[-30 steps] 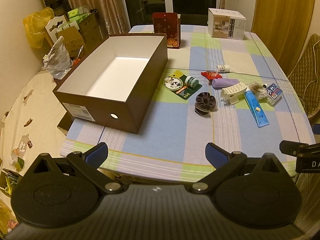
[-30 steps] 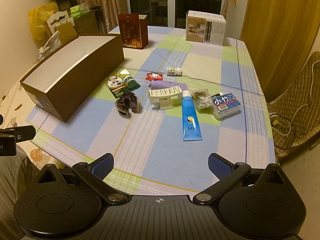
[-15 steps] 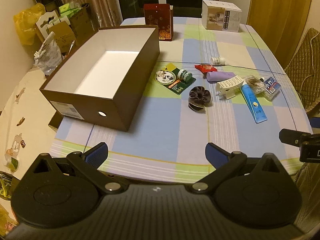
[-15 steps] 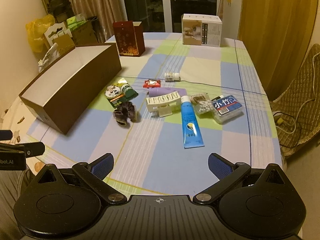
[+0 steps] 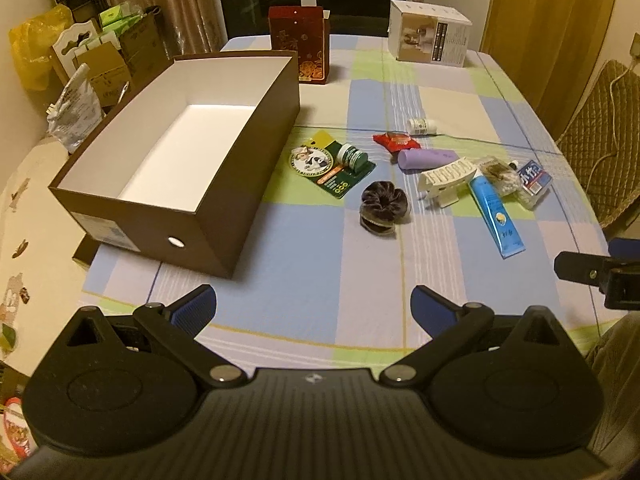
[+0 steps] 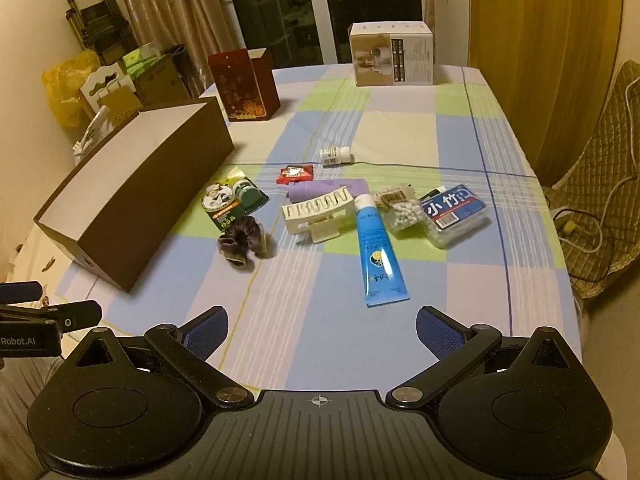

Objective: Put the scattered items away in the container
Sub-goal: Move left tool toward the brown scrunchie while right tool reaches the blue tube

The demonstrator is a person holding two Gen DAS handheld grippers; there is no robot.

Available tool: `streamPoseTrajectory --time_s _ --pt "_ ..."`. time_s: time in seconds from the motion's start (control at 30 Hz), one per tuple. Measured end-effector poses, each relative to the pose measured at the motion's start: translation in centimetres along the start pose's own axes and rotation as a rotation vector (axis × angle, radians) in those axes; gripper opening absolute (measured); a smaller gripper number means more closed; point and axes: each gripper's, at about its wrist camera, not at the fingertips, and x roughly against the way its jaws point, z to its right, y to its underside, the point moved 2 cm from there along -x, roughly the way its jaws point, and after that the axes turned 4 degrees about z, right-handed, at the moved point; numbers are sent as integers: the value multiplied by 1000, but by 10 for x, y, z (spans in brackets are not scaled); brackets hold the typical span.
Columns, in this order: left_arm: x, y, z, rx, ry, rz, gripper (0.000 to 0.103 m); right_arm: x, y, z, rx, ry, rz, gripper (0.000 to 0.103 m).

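Box (image 5: 256,184): empty, on worktop (image 5: 320,280); thin wall, so a low carry could clip the rim and shove it.
Clutter: all just right of box; tube (image 6: 378,252) touches clip (image 6: 318,210), so your pick may drag a neighbour.
Scrunchie (image 5: 385,208): soft, nearest box, may slip.
Left tongs (image 5: 314,304): spread, empty, hovering at near edge.
Right tongs (image 6: 322,326): same.

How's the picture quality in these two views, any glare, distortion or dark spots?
Left wrist view: warm dim light, a bright patch on the brown box's white floor, fisheye bending of the table edges. Right wrist view: glare streak on the blue tube, black windows behind, dark vignetted corners.
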Motion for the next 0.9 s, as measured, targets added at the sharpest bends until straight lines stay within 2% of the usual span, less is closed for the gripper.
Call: streamPoseTrajectory --time_s 0.2,0.53,0.67,0.77,0.9 --pt "-14 -3 6 -55 7 34 102 -14 0 5 60 21 -2 103" --pt "-50 -12 18 -130 104 37 98 -43 -13 33 -5 12 41 103" --pt "-72 -19 19 -116 159 22 92 -62 -19 42 -1 0 34 103" --pt "-91 -25 21 -95 196 4 82 -80 -21 48 28 -2 12 103" --pt "-113 -33 26 -92 224 0 80 -102 -24 55 43 -17 -27 103"
